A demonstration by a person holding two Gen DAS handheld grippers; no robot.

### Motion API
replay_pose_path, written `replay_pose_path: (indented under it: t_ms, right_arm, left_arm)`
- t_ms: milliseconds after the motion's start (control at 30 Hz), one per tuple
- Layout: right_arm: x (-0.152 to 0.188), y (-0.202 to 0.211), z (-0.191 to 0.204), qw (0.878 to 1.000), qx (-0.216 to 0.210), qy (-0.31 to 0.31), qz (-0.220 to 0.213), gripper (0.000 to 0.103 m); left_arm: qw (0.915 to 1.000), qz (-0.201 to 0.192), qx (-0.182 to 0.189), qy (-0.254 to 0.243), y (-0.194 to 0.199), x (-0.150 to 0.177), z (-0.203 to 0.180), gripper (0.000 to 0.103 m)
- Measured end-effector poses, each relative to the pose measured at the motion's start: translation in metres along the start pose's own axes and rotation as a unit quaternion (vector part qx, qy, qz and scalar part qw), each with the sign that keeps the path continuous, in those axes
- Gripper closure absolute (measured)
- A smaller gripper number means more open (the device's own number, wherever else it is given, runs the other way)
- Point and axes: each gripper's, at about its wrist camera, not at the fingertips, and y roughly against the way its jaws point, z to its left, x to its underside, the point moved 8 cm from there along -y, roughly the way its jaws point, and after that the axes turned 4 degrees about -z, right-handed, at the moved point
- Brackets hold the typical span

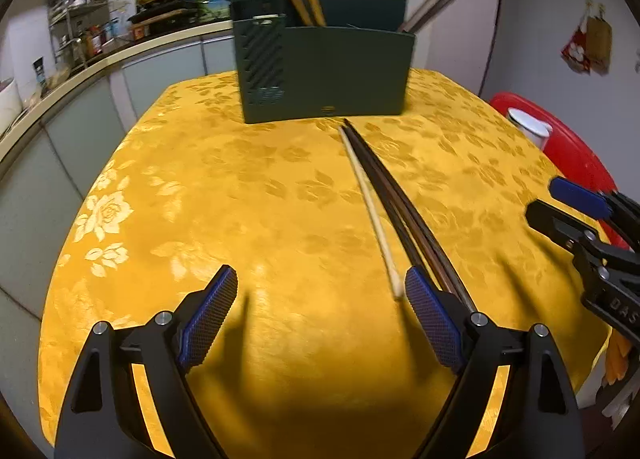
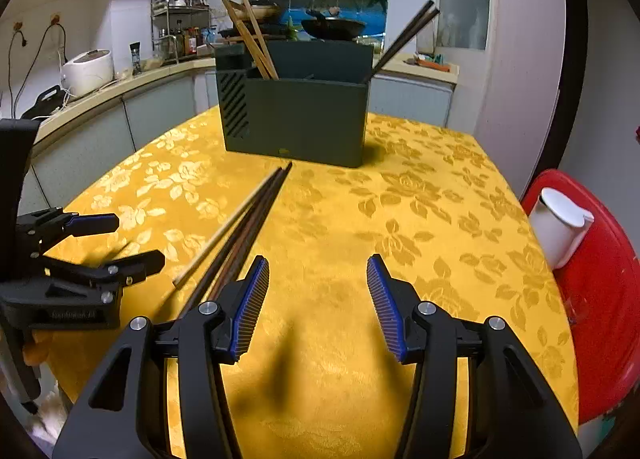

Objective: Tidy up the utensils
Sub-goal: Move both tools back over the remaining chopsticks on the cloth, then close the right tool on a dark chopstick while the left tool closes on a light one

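A dark green utensil holder (image 1: 328, 71) (image 2: 300, 119) stands at the far side of the yellow tablecloth. Brown wooden chopsticks lean out of its left part and dark ones out of its right. On the cloth in front of it lie a pair of dark chopsticks (image 1: 384, 187) (image 2: 256, 215) and one pale chopstick (image 1: 368, 203) (image 2: 224, 231). My left gripper (image 1: 321, 275) (image 2: 138, 239) is open; the pale chopstick's near end lies just inside its right finger. My right gripper (image 2: 317, 263) (image 1: 548, 199) is open and empty, with the dark chopsticks just left of its left finger.
A red stool (image 2: 600, 299) bearing a white cup (image 2: 560, 223) (image 1: 528, 127) stands off the table's right edge. A kitchen counter (image 2: 100, 95) with a rice cooker and a spice rack runs along the left and the back.
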Motion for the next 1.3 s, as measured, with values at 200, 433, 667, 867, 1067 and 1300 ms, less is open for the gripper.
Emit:
replay_pose_path:
  t_ms: [200,433,667,867,1067,1300]
  right_arm:
    - [0.008,-0.004,0.003,1.000,-0.012,0.000,0.009,0.053]
    - [0.021,-0.010,0.025,0.998,-0.043,0.020,0.032,0.053]
    - [0.030,-0.010,0.045,0.996,-0.069,0.042,0.044,0.053]
    - [0.035,-0.014,0.057,0.994,-0.073,0.063,0.057,0.053]
    - [0.034,-0.017,0.043,0.996,-0.043,0.054,0.057,0.053]
    - [0.033,-0.019,0.032,0.997,-0.048,0.024,0.055,0.053]
  left_arm:
    - [0.9998,0.000,0.004,-0.021,-0.005,0.003,-0.013,0.020]
    - [0.9994,0.019,0.003,-0.030,-0.015,0.008,-0.016,0.024]
    - [0.9994,0.019,-0.018,-0.024,-0.015,0.009,-0.002,0.038]
    - [0.9997,0.021,-0.012,-0.009,-0.016,0.011,0.002,0.038]
    - [0.9997,0.020,-0.011,-0.009,-0.016,0.011,0.002,0.038]
    - [0.9997,0.019,-0.011,-0.009,-0.016,0.011,0.003,0.038]
